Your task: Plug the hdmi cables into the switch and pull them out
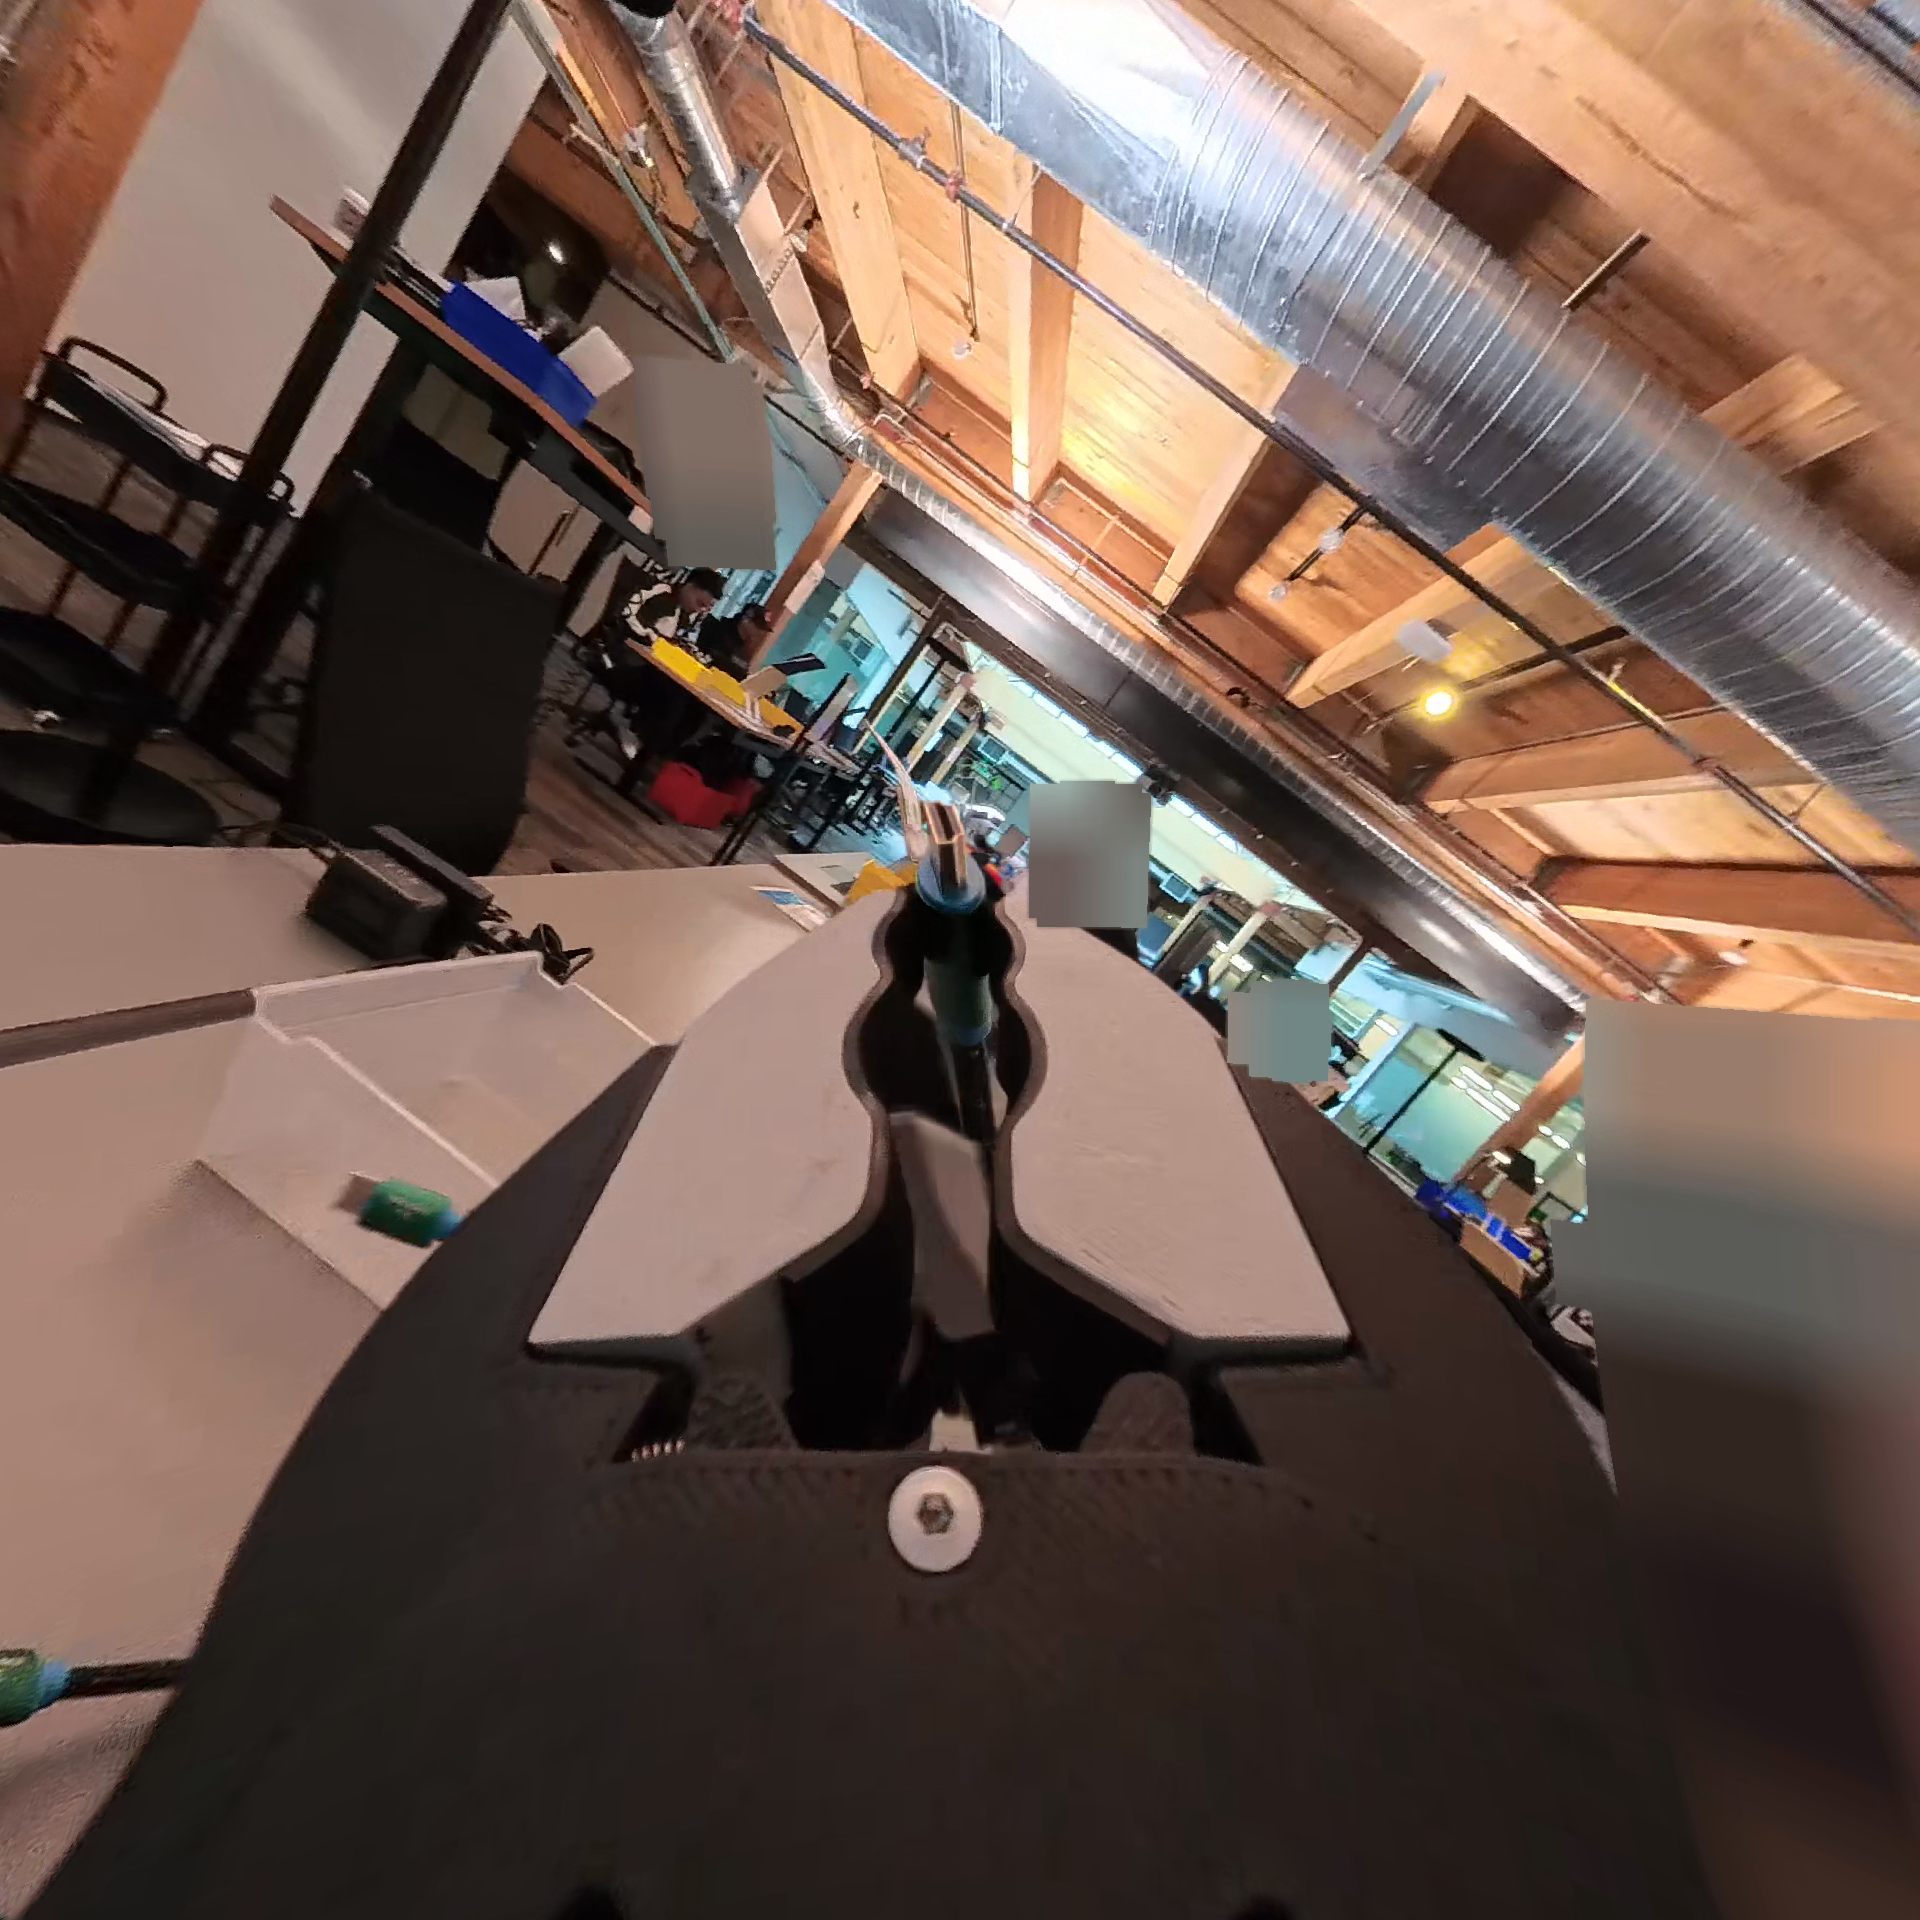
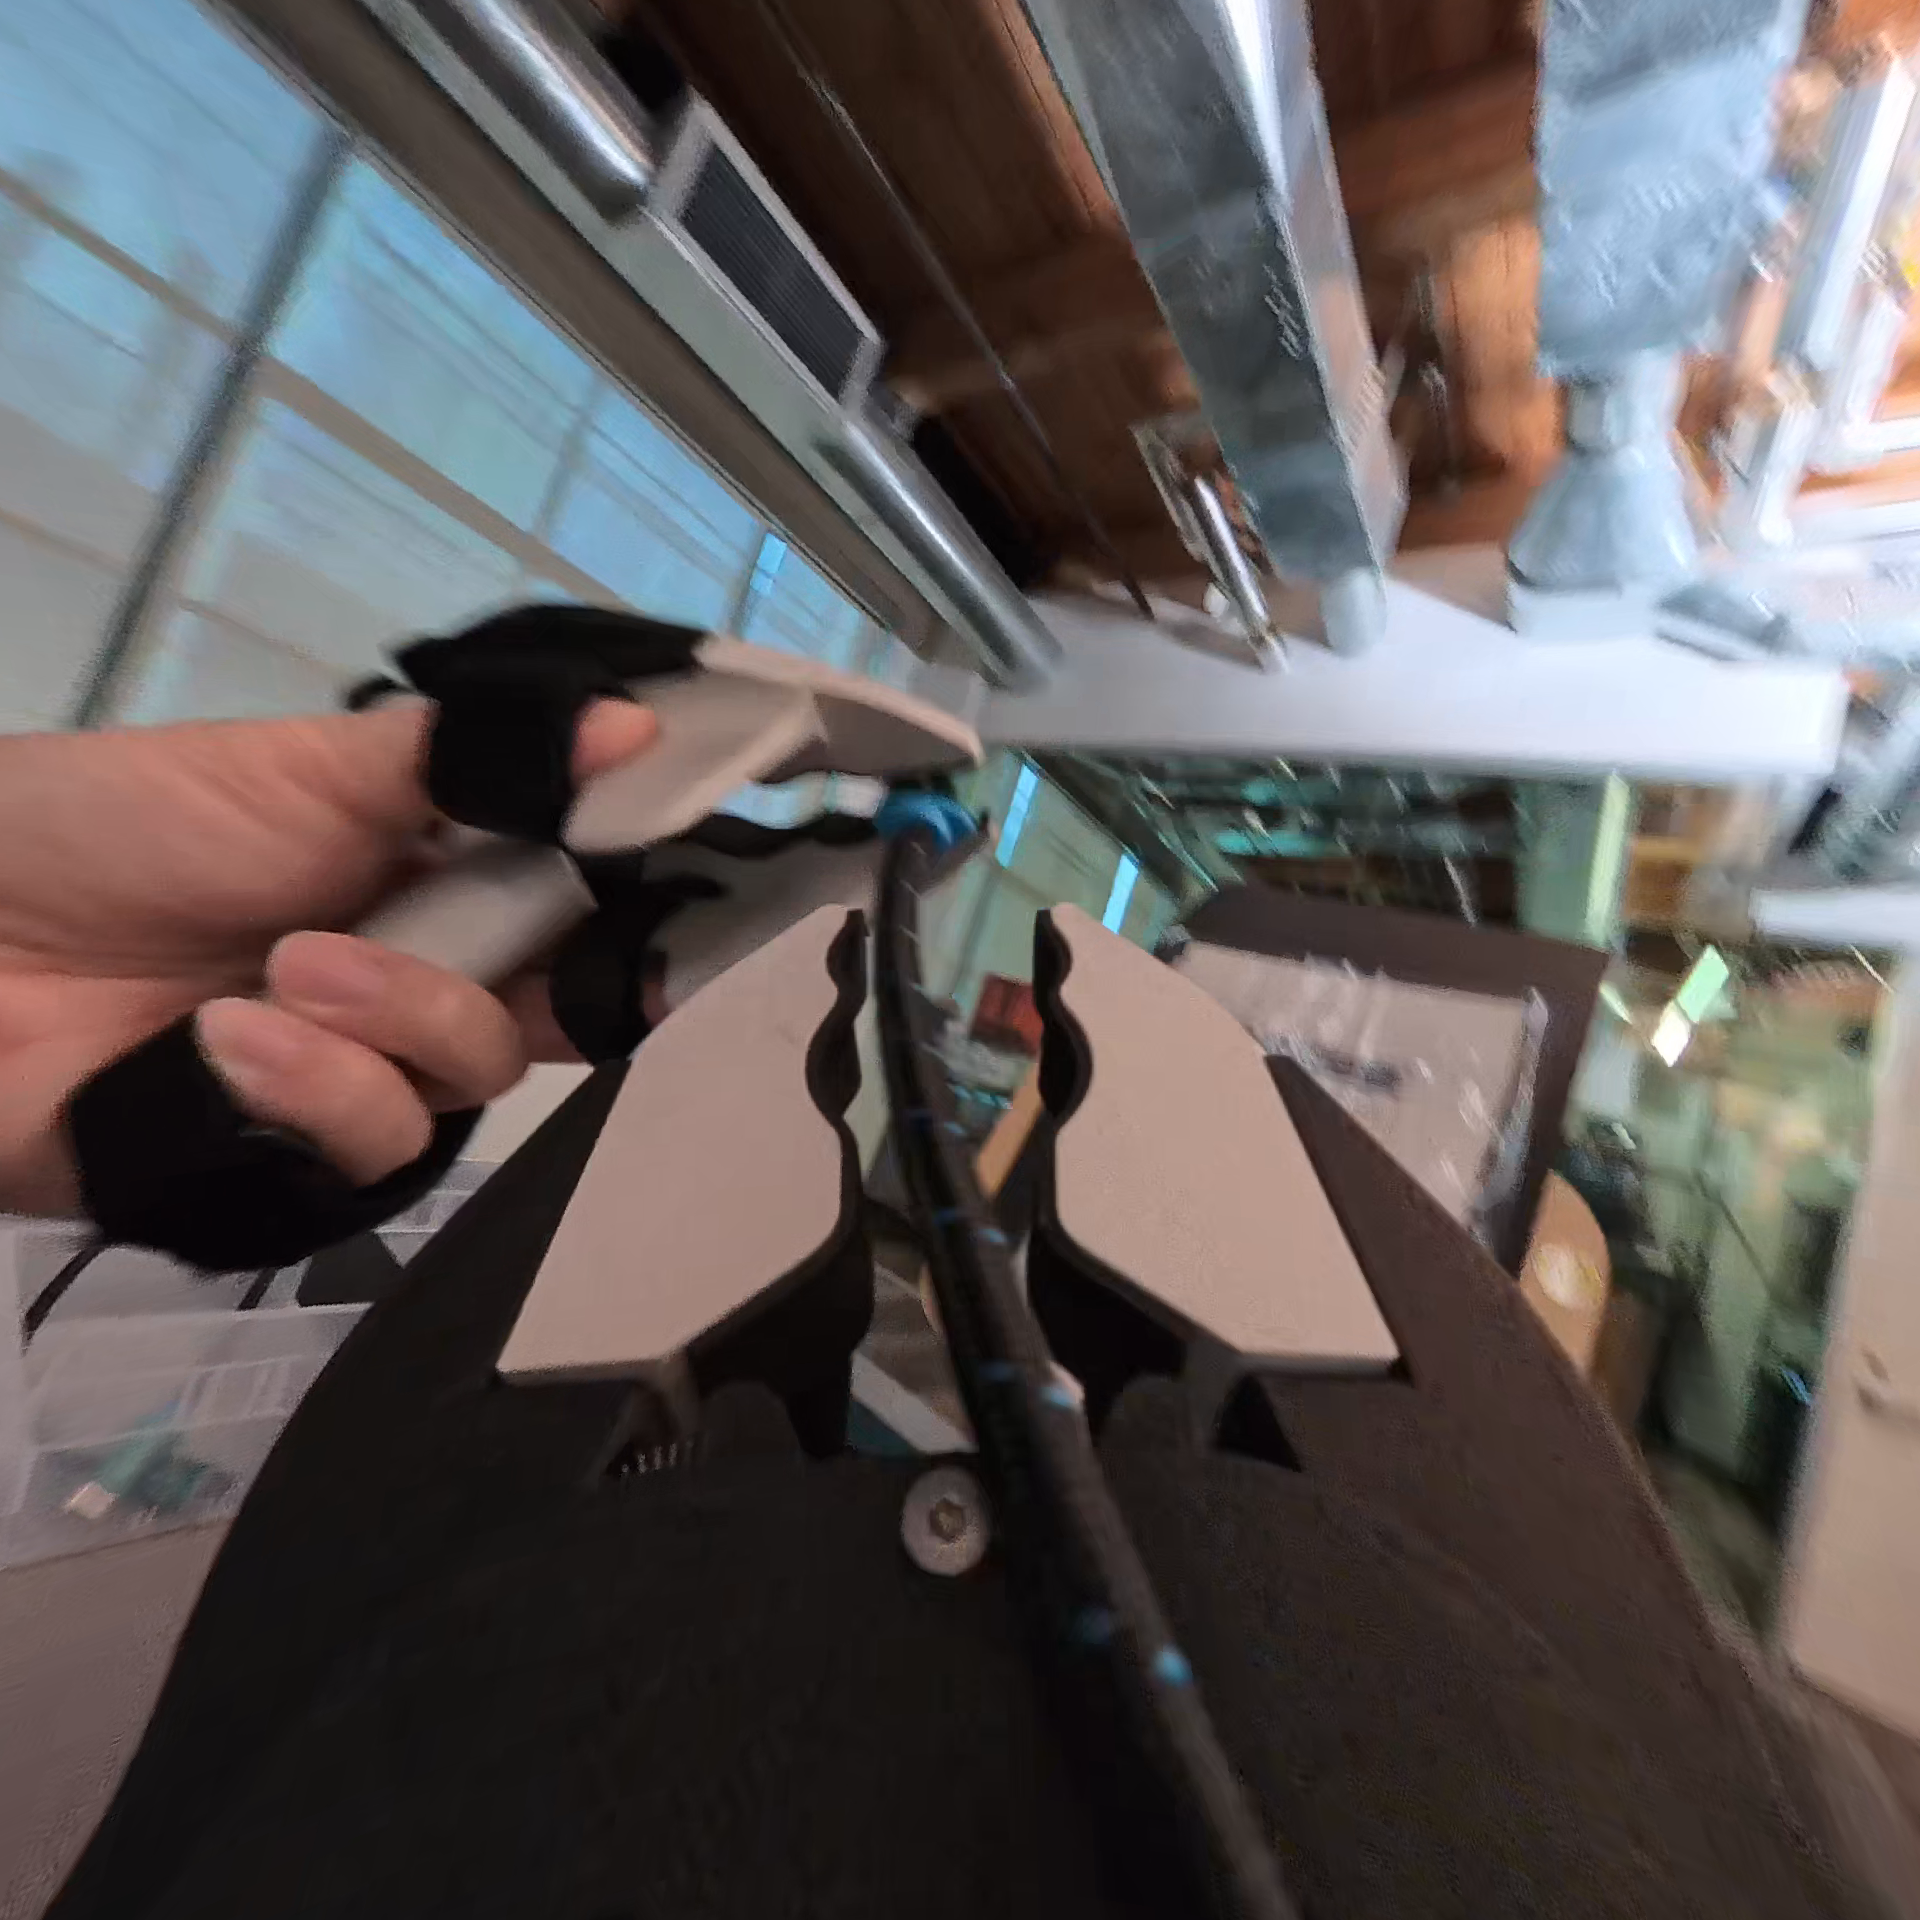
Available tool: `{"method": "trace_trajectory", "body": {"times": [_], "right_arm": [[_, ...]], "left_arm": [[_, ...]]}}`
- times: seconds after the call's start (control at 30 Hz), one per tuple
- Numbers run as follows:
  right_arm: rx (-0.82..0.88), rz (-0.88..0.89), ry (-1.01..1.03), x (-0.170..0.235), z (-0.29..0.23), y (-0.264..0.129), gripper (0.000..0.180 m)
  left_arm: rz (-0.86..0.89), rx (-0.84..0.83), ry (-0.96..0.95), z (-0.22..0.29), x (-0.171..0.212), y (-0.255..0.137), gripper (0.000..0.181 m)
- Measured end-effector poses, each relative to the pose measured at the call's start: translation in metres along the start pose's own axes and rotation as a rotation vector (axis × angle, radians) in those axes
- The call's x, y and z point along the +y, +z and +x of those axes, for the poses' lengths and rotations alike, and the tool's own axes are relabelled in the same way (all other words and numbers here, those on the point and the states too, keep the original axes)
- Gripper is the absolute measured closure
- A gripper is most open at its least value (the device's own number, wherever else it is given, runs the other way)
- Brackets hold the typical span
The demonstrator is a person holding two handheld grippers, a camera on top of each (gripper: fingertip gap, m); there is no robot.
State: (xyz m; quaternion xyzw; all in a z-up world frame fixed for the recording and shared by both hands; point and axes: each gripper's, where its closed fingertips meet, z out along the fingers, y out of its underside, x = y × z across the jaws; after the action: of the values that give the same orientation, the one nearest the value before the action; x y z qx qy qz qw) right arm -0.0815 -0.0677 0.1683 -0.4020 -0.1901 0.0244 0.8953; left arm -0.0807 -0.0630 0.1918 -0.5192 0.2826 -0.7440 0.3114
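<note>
An HDMI plug (image 1: 948,940) with a green body and blue collars stands at the centre of the left wrist view, pinched between the closed fingers of the left gripper (image 1: 951,935), its metal tip pointing up toward the ceiling. Its black cable (image 2: 982,1299) runs down through the middle of the right wrist view, passing between the fingers of the right gripper (image 2: 951,935), which stand narrowly apart and touch nothing clearly. The plug looks light and rigid, best taken by its moulded body just behind the metal end; the cable looks limp and likely to drag or twist the plug if left slack. A second green plug (image 1: 407,1208) lies on the white table (image 1: 156,1299) at lower left, a third (image 1: 26,1688) at the left edge. A black power adapter (image 1: 390,899) sits farther back on the same surface. No switch can be made out in either view. A person's hand (image 2: 208,935) grips the left tool at the left of the right wrist view. Overhead run timber beams and a silver duct (image 1: 1507,436); glass partitions and desks fill the background.
</note>
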Motion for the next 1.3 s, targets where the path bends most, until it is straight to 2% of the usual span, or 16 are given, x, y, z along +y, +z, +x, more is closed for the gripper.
{"method": "trace_trajectory", "body": {"times": [0.07,0.17,0.27,0.33,0.47,1.3], "right_arm": [[-0.137,0.046,-0.052,-0.011,-0.015,-0.003,0.154],[-0.113,0.002,-0.093,-0.012,-0.013,0.000,0.154],[-0.070,-0.011,-0.046,-0.013,-0.010,0.001,0.158],[-0.083,-0.044,-0.047,-0.010,-0.012,0.002,0.164],[-0.082,-0.052,-0.059,-0.010,-0.015,0.002,0.164],[-0.065,-0.028,-0.090,-0.009,-0.019,-0.003,0.172]], "left_arm": [[-0.017,0.008,-0.018,-0.003,0.003,-0.002,0.169],[-0.009,0.005,-0.013,-0.003,0.003,-0.005,0.169],[0.000,-0.007,0.034,0.001,0.002,-0.007,0.169],[0.005,-0.013,0.053,0.002,0.002,-0.008,0.169],[0.014,-0.013,0.058,0.003,0.002,-0.011,0.170],[0.074,-0.021,0.028,0.002,0.013,-0.011,0.169]]}}
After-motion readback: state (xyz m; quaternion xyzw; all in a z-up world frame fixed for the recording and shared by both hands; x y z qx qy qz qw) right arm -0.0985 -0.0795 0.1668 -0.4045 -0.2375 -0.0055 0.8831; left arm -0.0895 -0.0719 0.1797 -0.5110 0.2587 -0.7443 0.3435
